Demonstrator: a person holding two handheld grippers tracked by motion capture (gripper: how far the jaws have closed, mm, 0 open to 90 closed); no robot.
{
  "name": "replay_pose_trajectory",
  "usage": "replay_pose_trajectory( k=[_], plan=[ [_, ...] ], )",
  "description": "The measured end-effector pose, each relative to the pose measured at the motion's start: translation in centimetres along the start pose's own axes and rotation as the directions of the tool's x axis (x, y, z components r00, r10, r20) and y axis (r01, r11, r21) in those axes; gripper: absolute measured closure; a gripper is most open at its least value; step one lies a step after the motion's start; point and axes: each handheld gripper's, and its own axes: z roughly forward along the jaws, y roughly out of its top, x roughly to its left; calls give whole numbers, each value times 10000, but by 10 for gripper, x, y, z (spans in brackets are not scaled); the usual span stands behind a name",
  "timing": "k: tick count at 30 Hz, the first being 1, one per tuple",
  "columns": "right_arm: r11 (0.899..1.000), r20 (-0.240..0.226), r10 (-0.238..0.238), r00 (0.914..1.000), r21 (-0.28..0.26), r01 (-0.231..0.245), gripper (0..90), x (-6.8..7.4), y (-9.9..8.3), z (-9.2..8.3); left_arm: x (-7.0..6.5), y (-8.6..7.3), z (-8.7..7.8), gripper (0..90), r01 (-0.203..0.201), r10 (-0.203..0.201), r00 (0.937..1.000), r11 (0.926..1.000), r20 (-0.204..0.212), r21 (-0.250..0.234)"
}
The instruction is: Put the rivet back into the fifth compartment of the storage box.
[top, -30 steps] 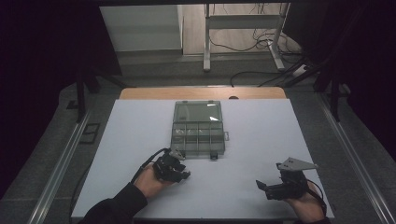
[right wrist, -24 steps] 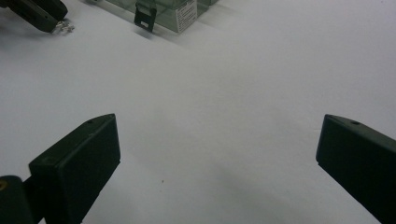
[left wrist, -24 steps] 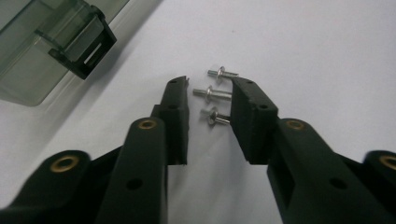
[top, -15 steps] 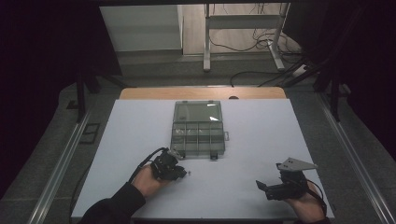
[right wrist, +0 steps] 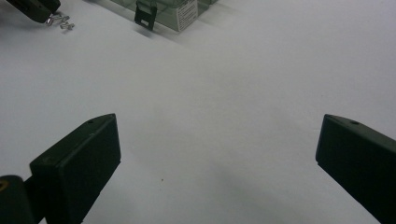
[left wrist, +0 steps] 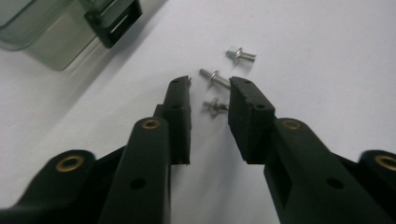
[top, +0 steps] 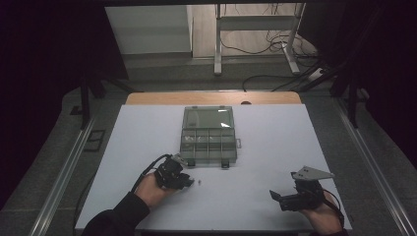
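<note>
In the high view, my left gripper (top: 186, 181) sits in the lower left part of the frame, low on the white table (top: 275, 147), just below the left corner of the clear box (top: 208, 141). The box lies in the middle of the frame with its lid open, and its little compartments face up. In the left gripper view I see three small silver screws (left wrist: 215, 77) lying on the table near the top middle of the frame. One screw lies between my two black jaws, one lies by their tips and one a bit past them. The jaws stand a little apart and have just been opening a bit, and they do not pinch any screw. A black latch (left wrist: 113, 19) of the box shows at the upper left there. My right gripper (top: 276, 196) rests at the lower right of the high view, well apart from the screws. Its jaws are spread wide with bare table between them.
</note>
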Motion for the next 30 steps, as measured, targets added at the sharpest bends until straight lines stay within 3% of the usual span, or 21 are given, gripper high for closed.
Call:
replay_pose_trajectory(
  k=[6, 9, 14, 18, 30],
  plan=[
    [10000, -2, -6, 10000, -1, 6, 0, 0, 0, 0, 2, -2, -2, 761, 83, -83, 10000, 9999, 19, 64],
    [10000, -10, -15, 10000, 11, 16, 0, 0, 0, 0, 2, -1, -4, 761, 140, -137, 9997, 9998, 182, -168],
    [10000, -10, -46, 10000, 45, 46, 0, 0, 0, 0, 0, 0, -1, 698, 149, -141, 9994, 9996, 323, -239],
    [10000, -35, -63, 10000, 65, 64, 0, 0, 0, 0, -4, 2, 3, 637, 20, -18, 9999, 9999, 122, -134],
    [10000, -36, -76, 10000, 62, 76, 1, 0, 0, 0, -2, 0, 1, 804, -15, 20, 9995, 9999, -319, 157]
  ],
)
